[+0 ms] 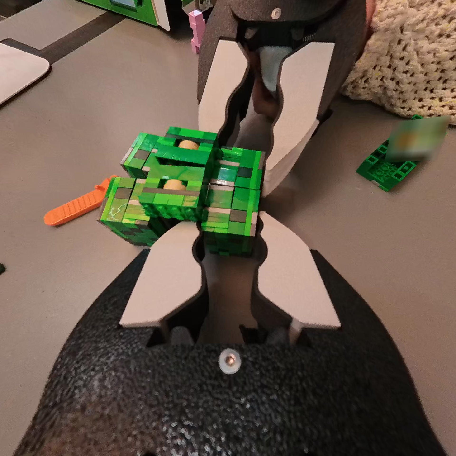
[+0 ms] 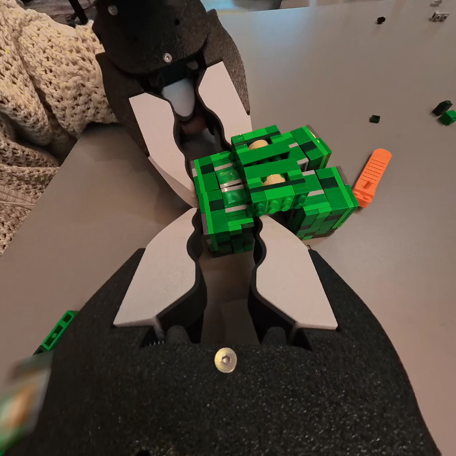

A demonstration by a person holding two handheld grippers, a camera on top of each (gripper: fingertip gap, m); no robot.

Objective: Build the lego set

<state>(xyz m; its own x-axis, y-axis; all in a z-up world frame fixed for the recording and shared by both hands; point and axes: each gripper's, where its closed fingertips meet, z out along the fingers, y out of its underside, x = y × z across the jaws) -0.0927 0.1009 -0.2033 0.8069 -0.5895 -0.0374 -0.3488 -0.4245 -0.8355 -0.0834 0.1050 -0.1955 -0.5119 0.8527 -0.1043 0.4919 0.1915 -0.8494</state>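
A green lego build [image 1: 177, 172] of several blocky legs joined by a middle section with two tan round pieces lies on the grey table [image 1: 98, 98]. My left gripper [image 1: 229, 222] is shut on the leg block nearest to it. My right gripper [image 1: 243, 160] reaches in from the far side and is shut on the neighbouring leg block. In the right wrist view the same build [image 2: 271, 172] sits ahead, my right gripper [image 2: 229, 217] is clamped on its near block, and my left gripper [image 2: 219, 167] holds the block behind it.
An orange brick separator [image 1: 74, 207] [image 2: 372, 177] lies beside the build. A green plate assembly [image 1: 385, 170] lies to the right. A pink figure [image 1: 197, 27] and a green box [image 1: 138, 9] stand at the back. A knitted blanket [image 1: 407, 61] borders the table. Small loose bricks [image 2: 446, 116] lie apart. Only a small space, under 4 cm, lies between the two pairs of fingers.
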